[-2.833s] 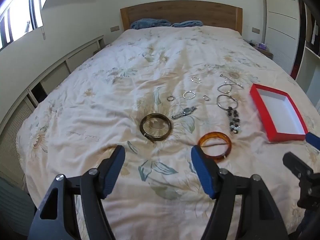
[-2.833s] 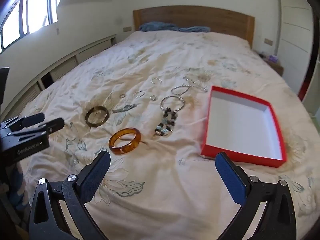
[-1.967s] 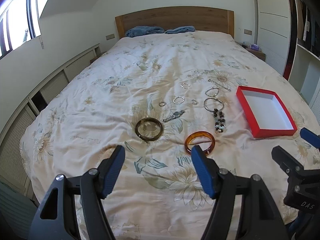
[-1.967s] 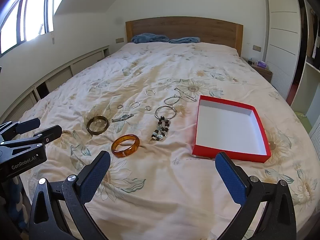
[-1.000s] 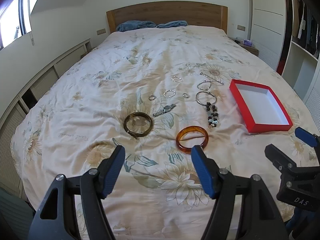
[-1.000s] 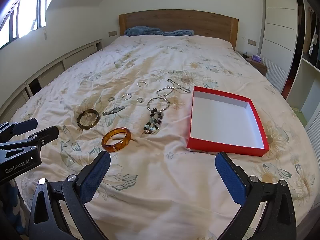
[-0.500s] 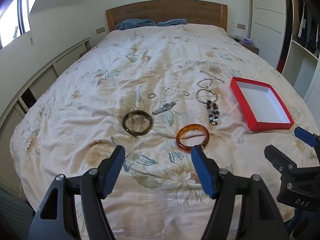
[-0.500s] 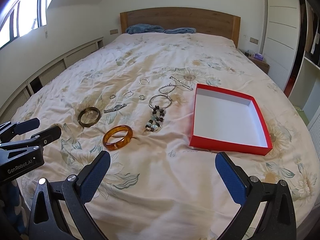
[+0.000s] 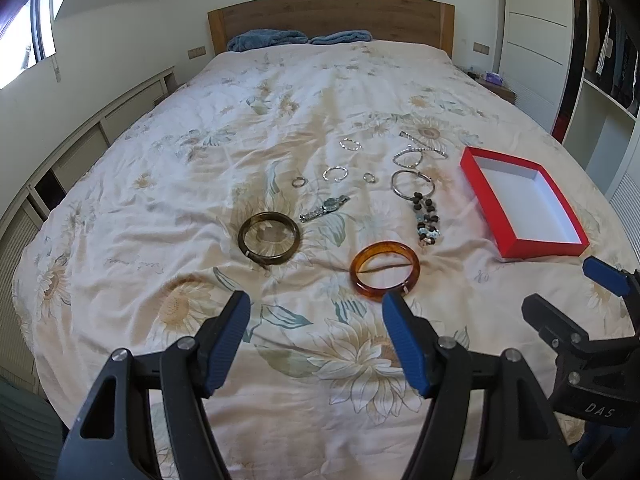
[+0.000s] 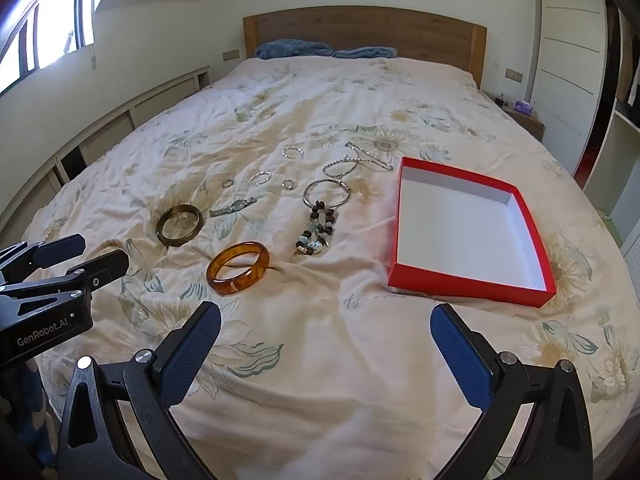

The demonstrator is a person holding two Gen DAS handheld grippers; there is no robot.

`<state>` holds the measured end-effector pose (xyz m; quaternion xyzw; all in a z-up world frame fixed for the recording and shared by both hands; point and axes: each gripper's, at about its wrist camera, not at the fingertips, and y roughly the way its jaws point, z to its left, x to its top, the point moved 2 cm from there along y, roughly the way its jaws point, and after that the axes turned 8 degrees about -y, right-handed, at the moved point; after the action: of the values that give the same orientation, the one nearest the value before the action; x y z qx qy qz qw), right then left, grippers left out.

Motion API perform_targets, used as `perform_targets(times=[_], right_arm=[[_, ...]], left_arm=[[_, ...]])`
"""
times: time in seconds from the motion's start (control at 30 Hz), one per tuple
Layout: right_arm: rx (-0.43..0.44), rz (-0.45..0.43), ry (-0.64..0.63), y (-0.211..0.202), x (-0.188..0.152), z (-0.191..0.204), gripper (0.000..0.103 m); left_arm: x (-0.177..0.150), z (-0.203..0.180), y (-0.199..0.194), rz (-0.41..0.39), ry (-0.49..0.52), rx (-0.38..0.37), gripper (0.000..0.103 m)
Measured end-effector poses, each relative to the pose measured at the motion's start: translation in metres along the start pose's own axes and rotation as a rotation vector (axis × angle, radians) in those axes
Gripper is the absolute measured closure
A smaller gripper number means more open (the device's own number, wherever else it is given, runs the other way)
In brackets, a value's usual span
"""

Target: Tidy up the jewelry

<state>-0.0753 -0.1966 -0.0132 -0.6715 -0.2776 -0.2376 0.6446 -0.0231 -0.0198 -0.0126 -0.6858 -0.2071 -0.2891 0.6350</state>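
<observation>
Jewelry lies spread on a floral bedspread. An amber bangle (image 9: pixel 385 270) (image 10: pixel 238 267) rests nearest me, with a dark olive bangle (image 9: pixel 269 239) (image 10: pixel 179 225) to its left. Behind them lie a silver watch (image 9: pixel 325 208) (image 10: pixel 233 207), a beaded bracelet (image 9: pixel 427 221) (image 10: pixel 317 229) joined to a silver hoop (image 9: pixel 413 184), and several small silver rings and chains. An empty red box (image 9: pixel 520 202) (image 10: pixel 468 229) with a white inside sits at the right. My left gripper (image 9: pixel 316 326) hangs open just short of the amber bangle. My right gripper (image 10: pixel 325 338) is open wide above bare bedspread.
The bed has a wooden headboard (image 9: pixel 332 18) with blue folded cloth (image 9: pixel 266 39) at its foot. Low cabinets (image 9: pixel 76 148) run along the left wall, and a wardrobe with shelves (image 9: pixel 600 60) stands at the right. Bare bedspread fills the front.
Both views have drifted slightly closer to the jewelry over the last seconds. Nothing on the bed has moved, and both grippers have stayed open.
</observation>
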Motion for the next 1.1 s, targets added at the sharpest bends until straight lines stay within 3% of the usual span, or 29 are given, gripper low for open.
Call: perform_targets(times=[0.37,0.63,0.87,1.03,1.1], right_arm=[[0.030,0.033,-0.010,0.015,-0.001,0.005,0.000],[0.091,0.043,-0.023,0.030,0.004,0.010,0.004],[0.228,0.097,-0.011,0.061,0.017,0.016,0.042],[0.324,0.131,0.014,0.090,0.028,0.023,0.053],[0.352,0.144,0.027,0.102,0.033,0.023,0.055]], left_arm=[[0.006,0.003,0.016,0.036,0.008,0.026,0.036],[0.012,0.031,0.034,0.062,-0.073,0.020,0.036],[0.028,0.064,0.057,0.081,-0.189,0.006,0.037],[0.051,0.078,0.085,0.093,-0.218,0.000,0.040],[0.061,0.079,0.100,0.102,-0.221,-0.008,0.046]])
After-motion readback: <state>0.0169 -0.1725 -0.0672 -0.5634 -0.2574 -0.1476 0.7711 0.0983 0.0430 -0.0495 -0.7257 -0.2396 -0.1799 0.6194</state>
